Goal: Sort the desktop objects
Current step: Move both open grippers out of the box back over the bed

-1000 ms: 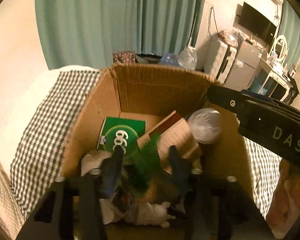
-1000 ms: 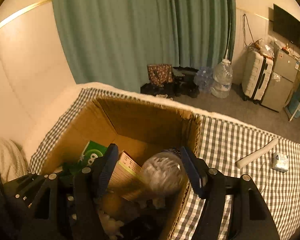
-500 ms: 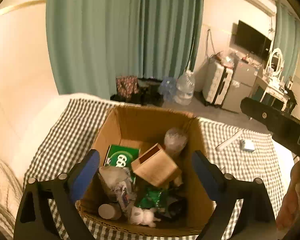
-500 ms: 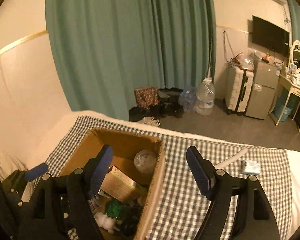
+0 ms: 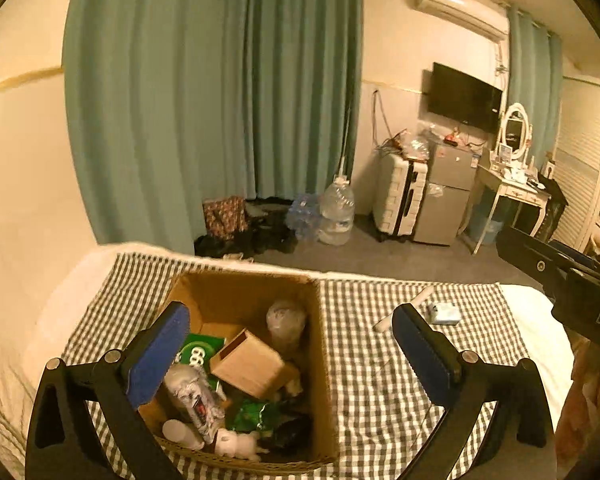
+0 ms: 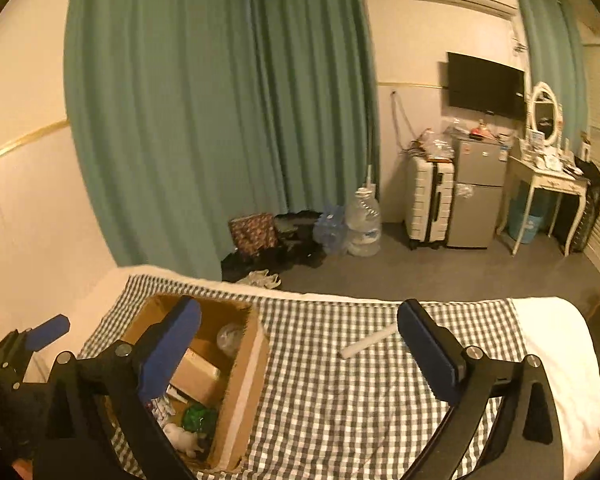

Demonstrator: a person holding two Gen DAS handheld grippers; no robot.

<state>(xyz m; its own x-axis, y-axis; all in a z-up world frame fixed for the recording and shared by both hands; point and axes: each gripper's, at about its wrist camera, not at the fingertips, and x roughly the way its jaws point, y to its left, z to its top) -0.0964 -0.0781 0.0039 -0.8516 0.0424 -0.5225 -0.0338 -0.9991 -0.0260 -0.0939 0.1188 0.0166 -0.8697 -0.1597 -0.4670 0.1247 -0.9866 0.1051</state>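
Below us, an open cardboard box (image 5: 320, 360) sits on a bed covered by a grey-and-white checked cloth (image 5: 380, 360). We hold two grippers above it, both empty. The left gripper (image 5: 292, 354) has its jaws spread wide apart, one blue pad over the box's left side and the other over the cloth to the box's right. The right gripper (image 6: 300, 352) likewise has its jaws wide apart, one pad over the box and one over the cloth to its right.

Inside the box lie a small brown carton (image 5: 248, 364) near the middle, a green packet with white lettering (image 5: 202, 354) left of the carton, a clear crumpled plastic ball (image 5: 286, 322) behind the carton, a shiny green wrapper (image 5: 256, 416) in front of it, a silver printed pouch (image 5: 194, 396), a white cylinder (image 5: 182, 434), and a small white toy figure (image 5: 238, 444) at the box's near edge.

Right of the box, on the cloth, lie a white rolled tube (image 6: 366, 344) and, just beside it, a small pale blue packet (image 5: 444, 314). Beyond the bed hangs a teal curtain (image 5: 220, 100).
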